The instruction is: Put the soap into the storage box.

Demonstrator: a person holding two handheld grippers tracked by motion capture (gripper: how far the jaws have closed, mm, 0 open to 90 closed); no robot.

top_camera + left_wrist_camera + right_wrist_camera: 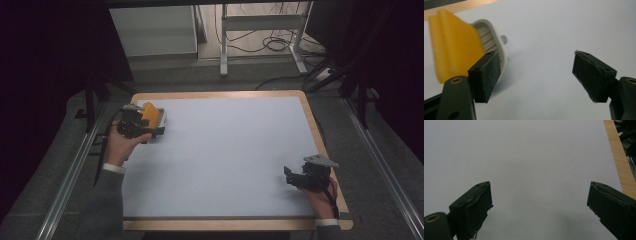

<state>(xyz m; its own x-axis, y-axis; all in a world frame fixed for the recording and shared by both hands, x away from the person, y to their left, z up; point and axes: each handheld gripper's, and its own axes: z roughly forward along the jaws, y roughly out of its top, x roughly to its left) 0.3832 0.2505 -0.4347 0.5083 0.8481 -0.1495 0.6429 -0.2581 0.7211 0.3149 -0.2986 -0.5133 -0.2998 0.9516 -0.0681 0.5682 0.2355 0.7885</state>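
A yellow block (149, 113) leans in a small white ribbed container (161, 121) at the mat's far left corner. My left gripper (141, 128) is held right beside them, open. In the left gripper view the yellow block (451, 47) and the white container (491, 40) lie just outside my left jaw, and nothing is between the jaws of the left gripper (536, 72). My right gripper (290, 177) hovers near the mat's front right, open and holding nothing. Beneath the right gripper (539, 205) there is only bare mat.
A white mat (225, 150) covers a wooden board whose rim (320, 135) shows around it; that wooden rim (617, 157) also runs along the right. Metal rails (75, 165) flank the board. A white table frame (224, 45) and cables stand on the floor behind.
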